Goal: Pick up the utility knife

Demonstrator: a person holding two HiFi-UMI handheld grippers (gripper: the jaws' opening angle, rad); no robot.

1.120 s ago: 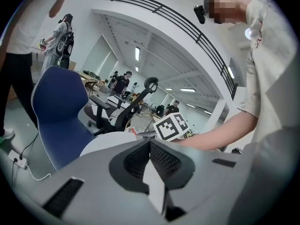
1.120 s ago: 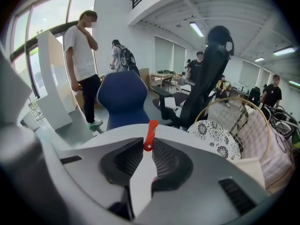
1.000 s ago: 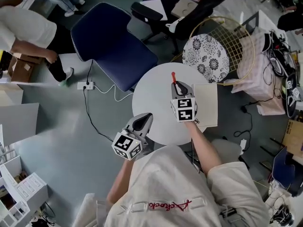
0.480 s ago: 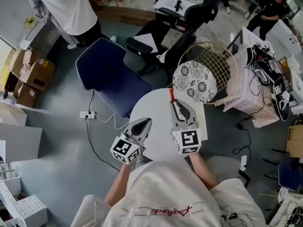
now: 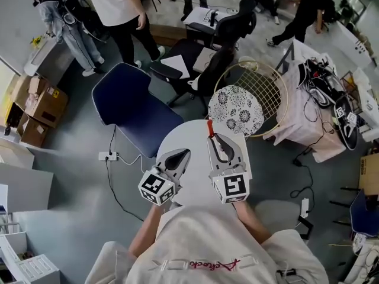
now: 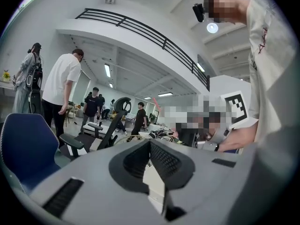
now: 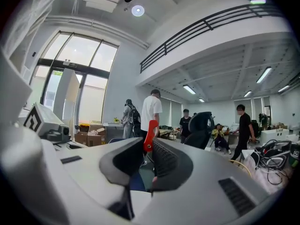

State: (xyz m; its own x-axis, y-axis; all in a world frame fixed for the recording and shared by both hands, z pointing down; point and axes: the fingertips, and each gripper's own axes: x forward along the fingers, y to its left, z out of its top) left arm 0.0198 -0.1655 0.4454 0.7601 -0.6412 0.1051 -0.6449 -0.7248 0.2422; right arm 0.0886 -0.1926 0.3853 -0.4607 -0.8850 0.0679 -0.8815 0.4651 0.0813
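Note:
The utility knife (image 5: 209,126) is red, and its tip sticks out past my right gripper (image 5: 214,138), which is shut on it above the round white table (image 5: 177,136). In the right gripper view the knife (image 7: 150,134) stands upright between the dark pads, high against the room behind. My left gripper (image 5: 182,153) hovers beside it on the left, over the table's near edge. In the left gripper view, this gripper (image 6: 150,145) has its jaws together with nothing between them. Both grippers point about level, away from the person.
A blue chair (image 5: 133,108) stands left of the table, and a patterned round cushion (image 5: 235,110) sits in a wire basket chair (image 5: 269,84) behind it. Several people (image 5: 121,7) stand at the back. Cardboard boxes (image 5: 35,108) lie at the left, and a cable and power strip (image 5: 106,156) on the floor.
Both grippers have risen from the table towards the camera, the right one carrying the knife. The head view has tipped up, and more of the room's far side shows.

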